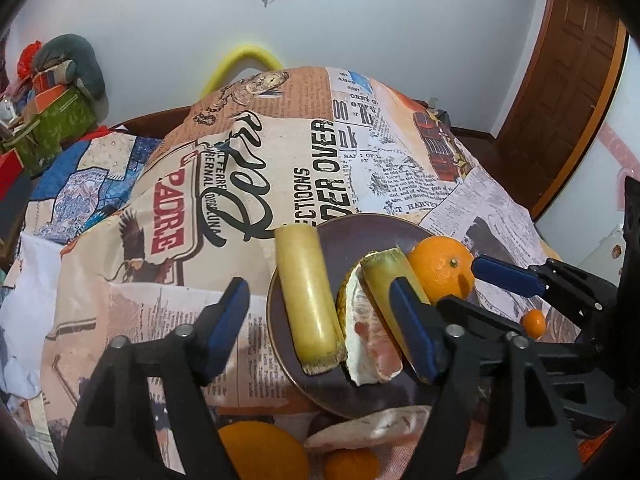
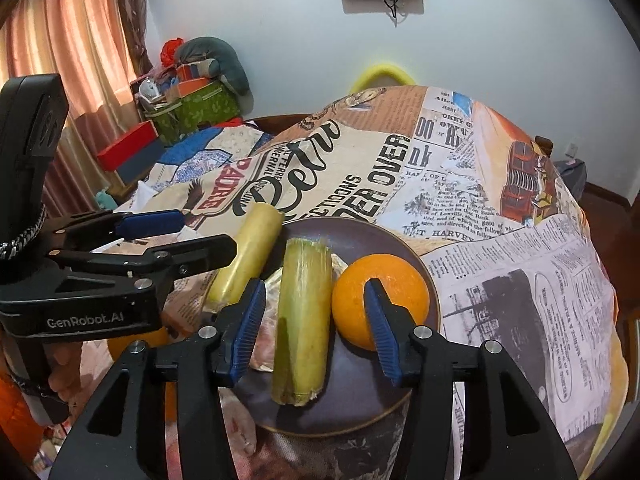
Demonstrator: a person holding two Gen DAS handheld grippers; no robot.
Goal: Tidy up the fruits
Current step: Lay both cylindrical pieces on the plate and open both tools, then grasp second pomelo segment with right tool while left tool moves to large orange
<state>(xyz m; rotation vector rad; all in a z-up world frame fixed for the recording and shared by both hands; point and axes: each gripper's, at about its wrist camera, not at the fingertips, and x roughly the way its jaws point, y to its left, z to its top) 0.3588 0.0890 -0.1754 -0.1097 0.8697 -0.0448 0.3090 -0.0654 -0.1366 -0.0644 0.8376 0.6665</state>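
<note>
A dark round plate lies on the newspaper-print cloth. On it lie two yellow-green cane pieces, a pomelo wedge and a large orange. My left gripper is open, its fingers straddling the left cane piece. My right gripper is open around the second cane piece, not touching it. The left cane piece overhangs the plate's rim. The left gripper's fingers show at the left of the right wrist view.
Two oranges and a pomelo piece lie on the cloth in front of the plate; a small orange lies to the right. Boxes and clutter stand at the far left. A wooden door is at the right.
</note>
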